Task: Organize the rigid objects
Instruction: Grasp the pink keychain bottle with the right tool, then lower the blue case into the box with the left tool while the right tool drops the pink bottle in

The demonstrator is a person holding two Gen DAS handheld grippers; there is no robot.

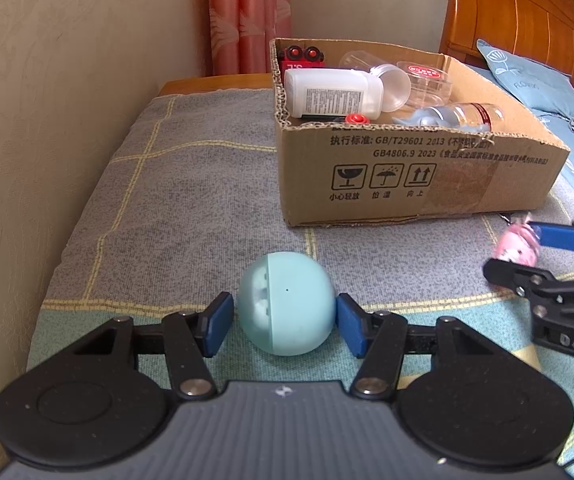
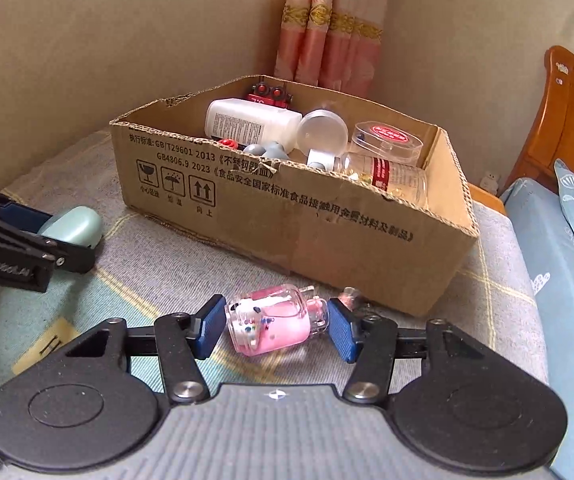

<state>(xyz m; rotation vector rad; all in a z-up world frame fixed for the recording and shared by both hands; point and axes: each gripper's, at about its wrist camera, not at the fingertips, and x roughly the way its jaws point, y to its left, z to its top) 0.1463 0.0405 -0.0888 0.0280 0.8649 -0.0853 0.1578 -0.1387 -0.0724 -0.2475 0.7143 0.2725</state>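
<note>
Cardboard box [image 1: 427,176] on grey blanket [image 1: 191,184], holds white bottle [image 1: 333,94], clear jars. Left gripper [image 1: 285,326] jaws wide, straddling teal ball [image 1: 287,304], slight gaps both sides. Right view only: right gripper [image 2: 275,326] open around pink bottle charm [image 2: 277,322] lying before box, pads not touching

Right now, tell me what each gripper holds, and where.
Nothing is clamped yet. The left gripper brackets the teal ball; the right gripper brackets the pink bottle.
</note>
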